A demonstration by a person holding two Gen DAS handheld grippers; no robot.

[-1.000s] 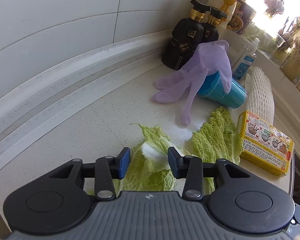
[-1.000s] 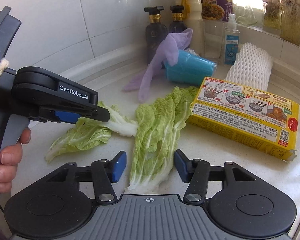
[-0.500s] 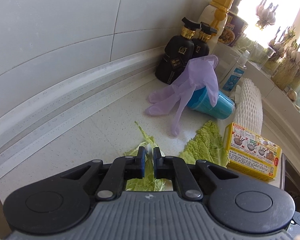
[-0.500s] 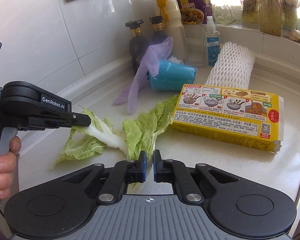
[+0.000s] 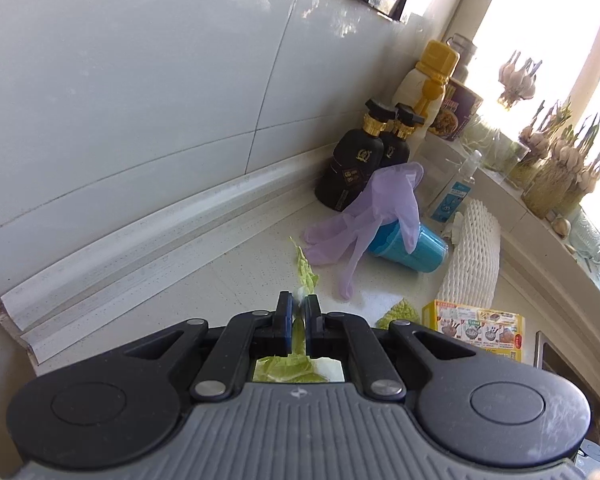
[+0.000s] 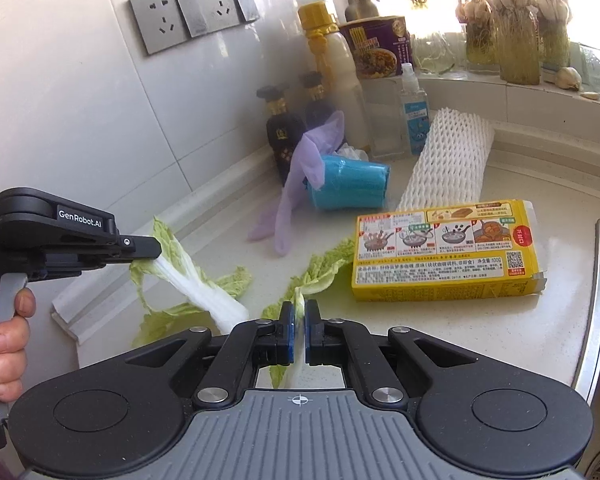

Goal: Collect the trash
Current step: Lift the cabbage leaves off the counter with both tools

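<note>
Two cabbage leaves are lifted off the white counter. My left gripper (image 5: 298, 304) is shut on one cabbage leaf (image 5: 305, 274); in the right wrist view this left gripper (image 6: 156, 250) holds that leaf (image 6: 198, 286) by its white stalk, the green part hanging. My right gripper (image 6: 299, 310) is shut on the other cabbage leaf (image 6: 320, 278), whose tip trails toward the yellow box (image 6: 444, 250). More trash lies beyond: a purple glove (image 6: 300, 184) draped over a tipped blue cup (image 6: 352, 186), and a white foam net sleeve (image 6: 448, 158).
Two dark pump bottles (image 5: 356, 170), a yellow-capped bottle (image 6: 332, 68), a noodle cup (image 6: 378, 46) and a spray bottle (image 6: 414, 110) stand along the wall. Garlic jars (image 6: 516, 36) line the window sill. A steel sink rim (image 6: 598, 300) lies at right. A hand (image 6: 2, 332) grips the left handle.
Both grippers closed on their cabbage leaves and rose, lifting the leaves off the counter. The views now look from higher up, showing the wall sockets.
</note>
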